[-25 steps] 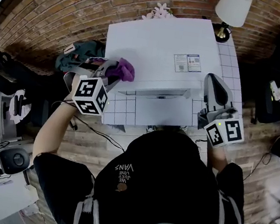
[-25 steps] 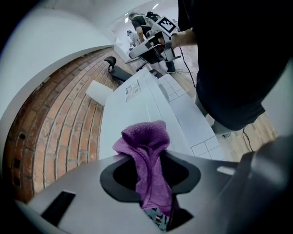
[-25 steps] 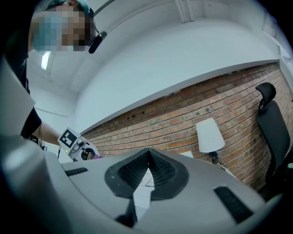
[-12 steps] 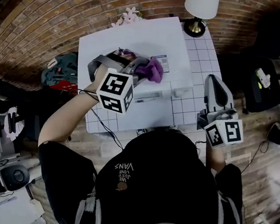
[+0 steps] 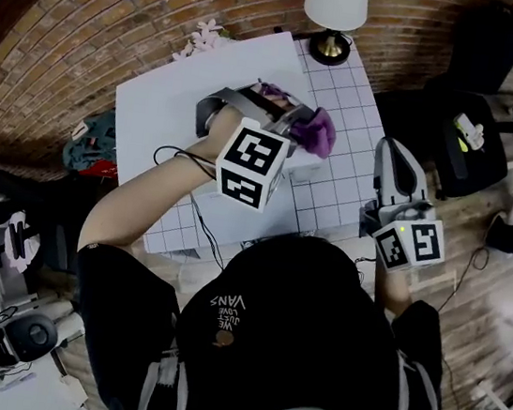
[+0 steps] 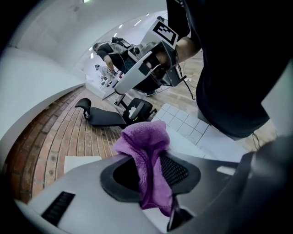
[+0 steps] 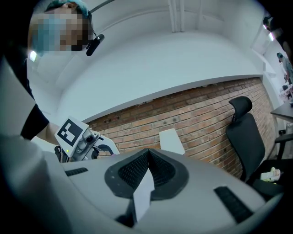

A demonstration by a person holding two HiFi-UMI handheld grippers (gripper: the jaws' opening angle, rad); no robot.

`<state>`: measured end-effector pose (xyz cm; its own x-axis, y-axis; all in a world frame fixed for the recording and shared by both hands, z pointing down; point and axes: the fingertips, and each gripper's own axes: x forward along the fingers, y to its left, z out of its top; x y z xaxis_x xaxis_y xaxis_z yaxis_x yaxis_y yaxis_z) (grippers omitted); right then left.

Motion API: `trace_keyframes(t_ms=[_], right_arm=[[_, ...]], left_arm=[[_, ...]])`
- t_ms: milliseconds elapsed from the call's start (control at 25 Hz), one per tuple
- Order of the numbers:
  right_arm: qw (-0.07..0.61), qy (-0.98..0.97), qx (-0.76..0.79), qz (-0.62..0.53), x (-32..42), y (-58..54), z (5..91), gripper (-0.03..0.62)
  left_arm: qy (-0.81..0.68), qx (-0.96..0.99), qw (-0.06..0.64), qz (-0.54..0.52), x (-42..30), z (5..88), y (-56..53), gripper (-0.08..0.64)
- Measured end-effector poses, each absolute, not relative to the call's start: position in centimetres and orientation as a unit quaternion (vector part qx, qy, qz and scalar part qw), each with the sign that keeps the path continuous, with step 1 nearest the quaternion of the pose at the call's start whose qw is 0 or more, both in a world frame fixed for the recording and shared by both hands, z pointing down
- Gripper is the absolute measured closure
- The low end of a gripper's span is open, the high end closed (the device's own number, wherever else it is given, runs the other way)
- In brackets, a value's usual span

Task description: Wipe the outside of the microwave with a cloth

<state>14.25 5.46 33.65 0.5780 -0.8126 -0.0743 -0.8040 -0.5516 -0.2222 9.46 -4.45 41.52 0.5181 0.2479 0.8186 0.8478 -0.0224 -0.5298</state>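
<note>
Two grippers are up, but only one is placed to work. In the head view, my left gripper (image 5: pixel 292 121) reaches across the white top of the microwave (image 5: pixel 154 123). Its long body lies crosswise, and its tips point toward the box's right-hand edge, where the tiled table (image 5: pixel 341 178) shows. The purple cloth (image 5: pixel 316 132) bunches out past those tips, right at that edge. I judge the next stroke runs either back along the top or down that right side. My right gripper (image 5: pixel 394 157) hangs well apart, off to the right of the microwave, so the left is clearly the nearer one.

Looking along my left jaws, I see them clamped on the cloth. One fold stands up above the pads and a tail hangs down between them. Pale surface and tiles lie beyond.

Looking along my right jaws, I see the pads pressed together with nothing between them. They aim at the brick wall (image 7: pixel 201 114) beside a black chair (image 7: pixel 245 132), away from the microwave.
</note>
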Motion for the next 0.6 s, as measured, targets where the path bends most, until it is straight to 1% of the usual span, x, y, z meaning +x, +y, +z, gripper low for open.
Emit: trace_keyframes(t_ms=[200,400,600], right_arm=[[0.119,0.478,-0.870,-0.020,14.3,4.9,33.6,0.595],[0.114,0.527,-0.842,-0.029,12.9,2.3,33.5,0.595],[0.108,0.555,-0.824,-0.022,10.5,-1.4,32.6,0.595]], left_arm=[[-0.396,-0.696,0.544,-0.249,10.3,40.1,-4.0,0.426],[-0.359,-0.791,0.443,-0.221,10.4,37.4,-5.4,0.426],[-0.305,-0.859,0.370,-0.178,7.9,34.4,-9.8,0.426]])
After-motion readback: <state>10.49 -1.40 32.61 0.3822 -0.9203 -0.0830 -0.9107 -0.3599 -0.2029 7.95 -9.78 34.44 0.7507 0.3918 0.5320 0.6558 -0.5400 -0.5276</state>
